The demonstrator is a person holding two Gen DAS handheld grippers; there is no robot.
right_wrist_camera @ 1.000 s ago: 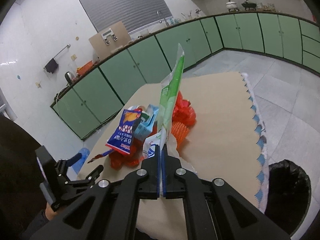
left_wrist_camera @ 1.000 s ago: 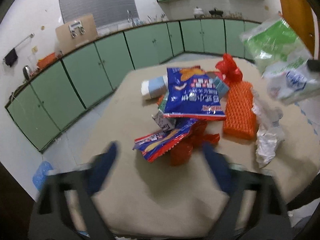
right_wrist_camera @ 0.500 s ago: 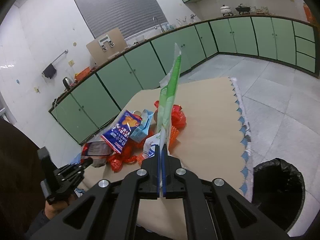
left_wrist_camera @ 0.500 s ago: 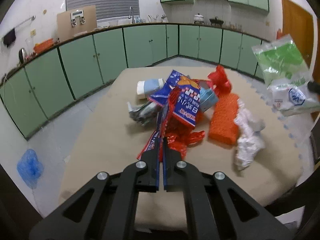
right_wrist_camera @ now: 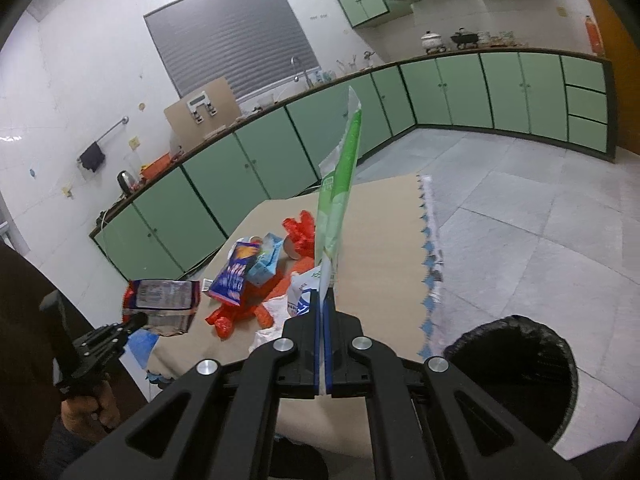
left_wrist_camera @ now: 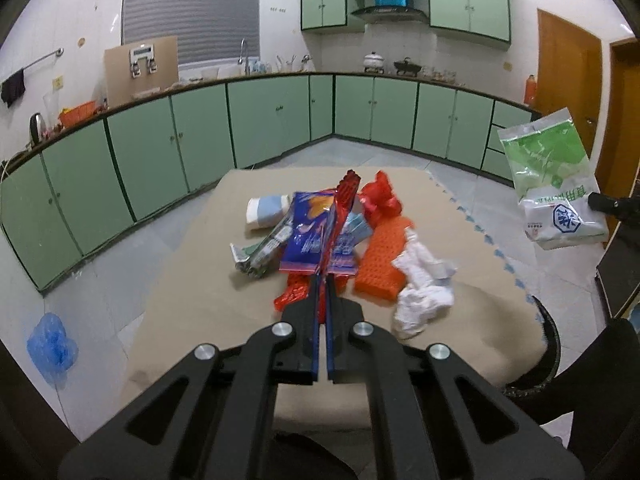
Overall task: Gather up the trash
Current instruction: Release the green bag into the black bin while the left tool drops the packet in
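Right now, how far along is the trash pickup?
Done: can't tell; the bin looks dark inside. In hand: right gripper shut on a green-and-white bag; left gripper shut on a red snack wrapper, lifted off the pile. Left on the mat: blue chip bag, orange block, white paper, red plastic.

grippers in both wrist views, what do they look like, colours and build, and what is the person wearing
Both are alike: the left gripper and right gripper are matte black plastic with angular linkage arms that have triangular cut-outs, round silver pivot bolts, and blue pads lining the inner faces of two narrow fingers. No cables or markings show. In the right wrist view the person's dark sleeve fills the left edge.
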